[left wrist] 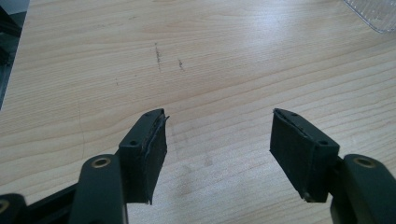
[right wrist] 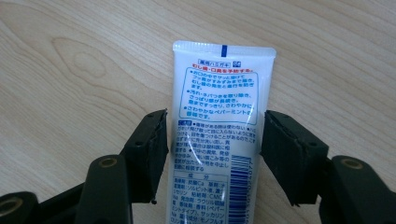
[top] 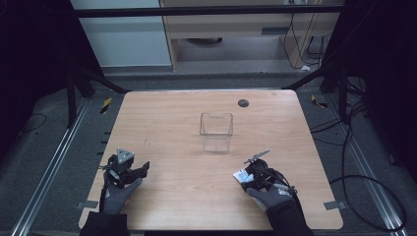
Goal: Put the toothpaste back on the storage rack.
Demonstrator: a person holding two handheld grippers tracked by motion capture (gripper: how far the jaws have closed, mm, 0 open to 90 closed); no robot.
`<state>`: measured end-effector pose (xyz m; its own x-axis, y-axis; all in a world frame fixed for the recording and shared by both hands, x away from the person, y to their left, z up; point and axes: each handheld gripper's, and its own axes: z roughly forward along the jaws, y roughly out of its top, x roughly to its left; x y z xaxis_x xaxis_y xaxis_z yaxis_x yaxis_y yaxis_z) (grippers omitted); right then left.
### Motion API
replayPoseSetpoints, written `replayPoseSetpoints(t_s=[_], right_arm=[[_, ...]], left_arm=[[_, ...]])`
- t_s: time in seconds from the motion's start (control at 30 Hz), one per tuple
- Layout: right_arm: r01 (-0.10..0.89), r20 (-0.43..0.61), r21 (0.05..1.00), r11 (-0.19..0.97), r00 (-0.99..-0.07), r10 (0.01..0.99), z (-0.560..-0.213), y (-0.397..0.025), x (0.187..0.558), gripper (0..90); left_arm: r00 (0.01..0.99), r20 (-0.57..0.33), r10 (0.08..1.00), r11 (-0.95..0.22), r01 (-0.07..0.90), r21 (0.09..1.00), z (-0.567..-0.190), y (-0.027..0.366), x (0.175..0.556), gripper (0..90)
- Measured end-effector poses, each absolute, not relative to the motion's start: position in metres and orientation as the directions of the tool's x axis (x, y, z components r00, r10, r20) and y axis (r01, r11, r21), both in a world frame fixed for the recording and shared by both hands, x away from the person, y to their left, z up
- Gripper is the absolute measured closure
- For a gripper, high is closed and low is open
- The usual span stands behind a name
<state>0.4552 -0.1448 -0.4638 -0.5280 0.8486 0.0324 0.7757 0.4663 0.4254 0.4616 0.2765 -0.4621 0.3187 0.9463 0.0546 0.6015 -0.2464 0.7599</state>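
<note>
Straddling the toothpaste tube (right wrist: 219, 135) at lower centre of its own view, the right gripper (right wrist: 214, 140) has both pads touching its sides, seemingly mid-grasp. Next likely comes a lift toward the clear plastic container (top: 216, 131) mid-frame. The left gripper (left wrist: 217, 140) gapes wide, empty.

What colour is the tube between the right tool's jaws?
White tube with blue and red print, clearest in the right gripper view.
</note>
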Motion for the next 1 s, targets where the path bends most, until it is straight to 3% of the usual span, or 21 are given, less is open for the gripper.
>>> replayPoseSetpoints(t_s=[0.67,0.8,1.0], right_arm=[[0.79,0.031,0.386,0.476,-0.527,0.849,-0.475,-0.143,0.459,39.1],[0.794,0.03,0.381,0.474,-0.523,0.852,-0.474,-0.142,0.458,42.7],[0.793,0.041,0.393,0.465,-0.521,0.853,-0.466,-0.145,0.456,60.6]], left_arm=[[0.32,0.055,0.946,-0.248,0.603,0.758,-0.462,0.276,0.462,35.2],[0.32,0.055,0.946,-0.248,0.601,0.76,-0.462,0.276,0.462,35.2],[0.32,0.054,0.946,-0.248,0.602,0.759,-0.462,0.276,0.462,35.2]])
